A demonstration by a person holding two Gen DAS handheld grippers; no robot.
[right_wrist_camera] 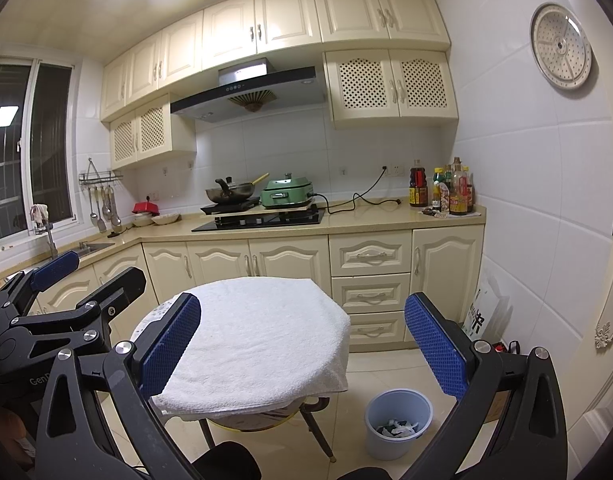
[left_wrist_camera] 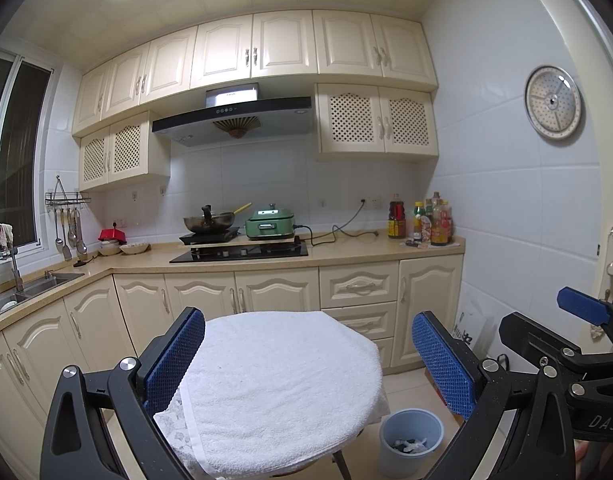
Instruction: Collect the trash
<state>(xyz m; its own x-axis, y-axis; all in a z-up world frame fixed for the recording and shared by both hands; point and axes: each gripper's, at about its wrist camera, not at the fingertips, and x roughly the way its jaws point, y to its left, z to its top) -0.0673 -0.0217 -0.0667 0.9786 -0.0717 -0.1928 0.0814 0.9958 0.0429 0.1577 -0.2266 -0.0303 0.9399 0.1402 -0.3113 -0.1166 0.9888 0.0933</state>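
A small round table [left_wrist_camera: 274, 384] [right_wrist_camera: 258, 332] covered by a white towel stands in front of both grippers, and nothing lies on the towel. On the floor to its right sits a light blue bin [left_wrist_camera: 411, 442] [right_wrist_camera: 398, 422] holding crumpled white and dark trash [left_wrist_camera: 409, 445] [right_wrist_camera: 398, 428]. My left gripper [left_wrist_camera: 308, 356] is open, its blue-padded fingers straddling the table's near edge with nothing between them. My right gripper [right_wrist_camera: 302, 342] is open too, held over the table's near side and empty. The right gripper [left_wrist_camera: 582, 308] shows at the right edge of the left wrist view.
Cream cabinets and a beige counter [right_wrist_camera: 366, 216] run along the back wall, with a hob, a wok [right_wrist_camera: 230, 192], a green cooker [right_wrist_camera: 288, 194] and sauce bottles [right_wrist_camera: 446, 192]. A sink [left_wrist_camera: 34, 288] is at the left. A white bag [right_wrist_camera: 482, 312] leans on the right wall. Tiled floor surrounds the bin.
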